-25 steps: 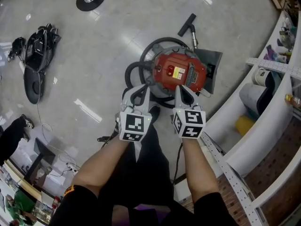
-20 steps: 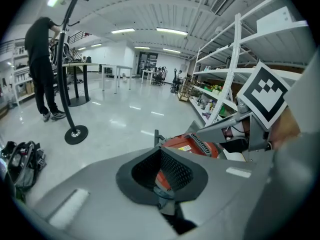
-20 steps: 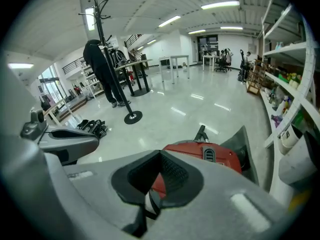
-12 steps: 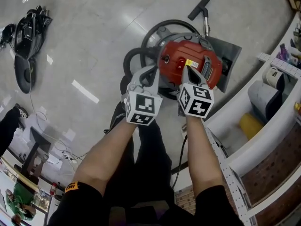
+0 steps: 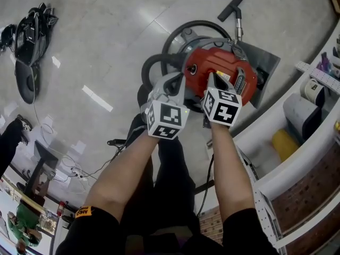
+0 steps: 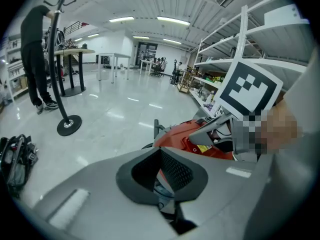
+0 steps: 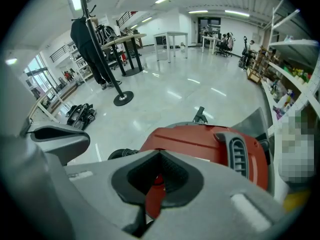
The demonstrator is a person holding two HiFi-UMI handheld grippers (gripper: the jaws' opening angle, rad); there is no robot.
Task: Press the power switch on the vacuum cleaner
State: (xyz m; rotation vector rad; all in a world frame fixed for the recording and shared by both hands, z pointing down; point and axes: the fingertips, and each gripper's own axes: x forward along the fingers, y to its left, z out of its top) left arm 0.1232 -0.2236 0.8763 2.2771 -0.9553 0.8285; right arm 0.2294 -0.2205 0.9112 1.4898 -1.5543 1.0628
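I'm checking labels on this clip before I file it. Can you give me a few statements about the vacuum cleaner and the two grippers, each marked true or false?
1. The vacuum cleaner has a red body. True.
2. The left gripper is clamped on the black hose. False: its jaws are together with nothing between them, and the hose lies free beside the vacuum cleaner.
3. The right gripper has its jaws wide apart. False: they are together, pointing at the red body.
4. The floor nozzle lies on the far side of the vacuum cleaner from the person. True.
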